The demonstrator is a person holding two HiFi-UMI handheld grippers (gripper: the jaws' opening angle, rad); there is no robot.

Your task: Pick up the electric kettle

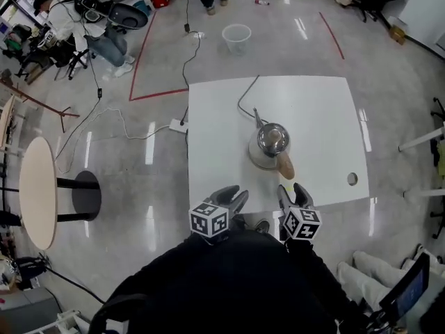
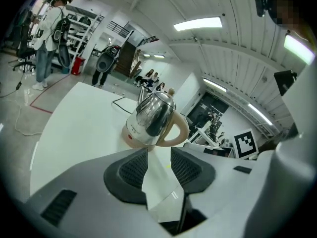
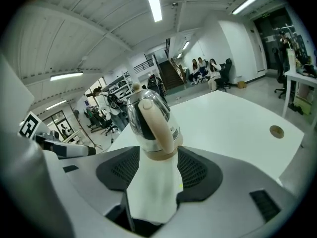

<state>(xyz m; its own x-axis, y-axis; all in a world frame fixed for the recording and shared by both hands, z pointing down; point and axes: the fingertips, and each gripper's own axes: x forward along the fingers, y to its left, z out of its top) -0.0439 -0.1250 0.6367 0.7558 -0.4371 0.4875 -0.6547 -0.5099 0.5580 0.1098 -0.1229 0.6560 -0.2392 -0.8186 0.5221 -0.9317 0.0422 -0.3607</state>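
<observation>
A steel electric kettle point(image 1: 268, 142) with a beige handle point(image 1: 285, 164) stands on its base near the front of the white table point(image 1: 320, 110). The handle points toward me. My right gripper point(image 1: 295, 193) hovers at the table's front edge just short of the handle, jaws open and empty. In the right gripper view the kettle point(image 3: 147, 114) stands straight ahead of the right gripper point(image 3: 157, 158). My left gripper point(image 1: 236, 196) is beside it to the left, open with a narrower gap and holding nothing. The left gripper view shows the kettle point(image 2: 151, 118) just beyond the left gripper point(image 2: 159, 153).
A black cord point(image 1: 243, 97) runs from the kettle to the table's far edge and down to a power strip point(image 1: 175, 125) on the floor. There is a round hole point(image 1: 352, 179) in the table at the right. A round wooden table point(image 1: 35, 190) stands at left.
</observation>
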